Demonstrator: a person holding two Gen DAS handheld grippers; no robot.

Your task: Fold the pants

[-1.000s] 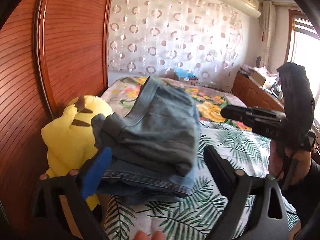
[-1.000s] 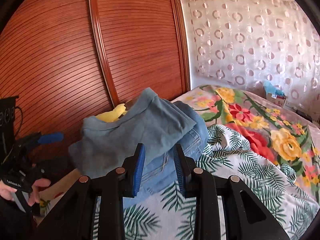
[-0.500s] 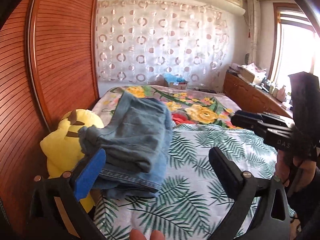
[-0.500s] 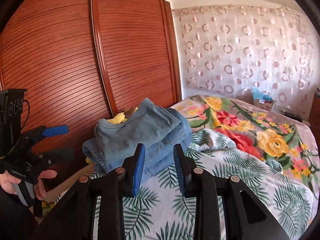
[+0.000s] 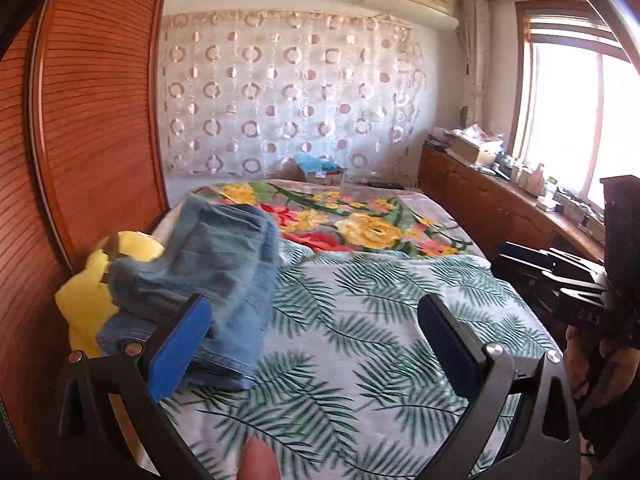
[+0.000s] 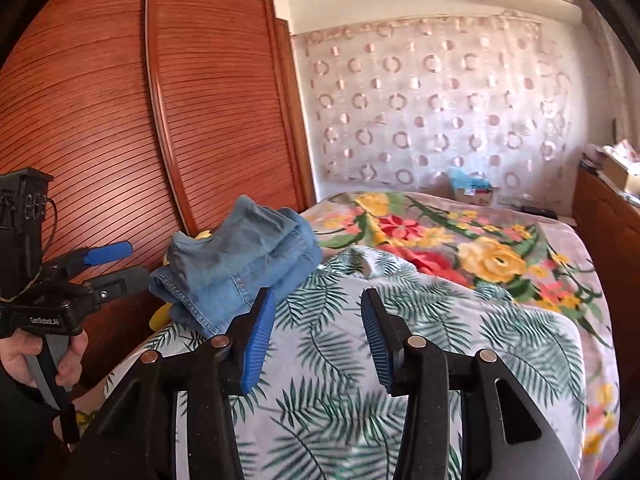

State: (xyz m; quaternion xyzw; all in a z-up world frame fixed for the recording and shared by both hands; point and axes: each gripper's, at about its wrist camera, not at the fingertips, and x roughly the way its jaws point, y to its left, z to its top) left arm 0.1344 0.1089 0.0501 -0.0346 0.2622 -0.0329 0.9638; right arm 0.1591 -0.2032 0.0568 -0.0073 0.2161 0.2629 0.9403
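The folded blue jeans point(image 5: 216, 272) lie in a stack at the bed's left edge, partly on a yellow plush toy point(image 5: 92, 292); the right wrist view shows the jeans point(image 6: 240, 264) beside the wardrobe. My left gripper point(image 5: 304, 328) is wide open, back from the stack, with nothing between its fingers. My right gripper point(image 6: 316, 332) is opening, its jaws apart over the leaf-print sheet, holding nothing. Each gripper appears in the other's view: the right gripper point(image 5: 560, 276) at the right, the left gripper point(image 6: 108, 268) at the left, in a hand.
A leaf-print sheet point(image 5: 380, 320) covers the near bed, a floral blanket point(image 5: 360, 220) the far part. A wooden wardrobe point(image 6: 120, 120) stands along the left. A low cabinet point(image 5: 500, 208) with clutter runs under the window at right. A patterned curtain hangs behind.
Both grippers have drawn back from the folded jeans, which now lie farther away. The right gripper's jaws have spread from nearly closed to apart. The jeans stay put.
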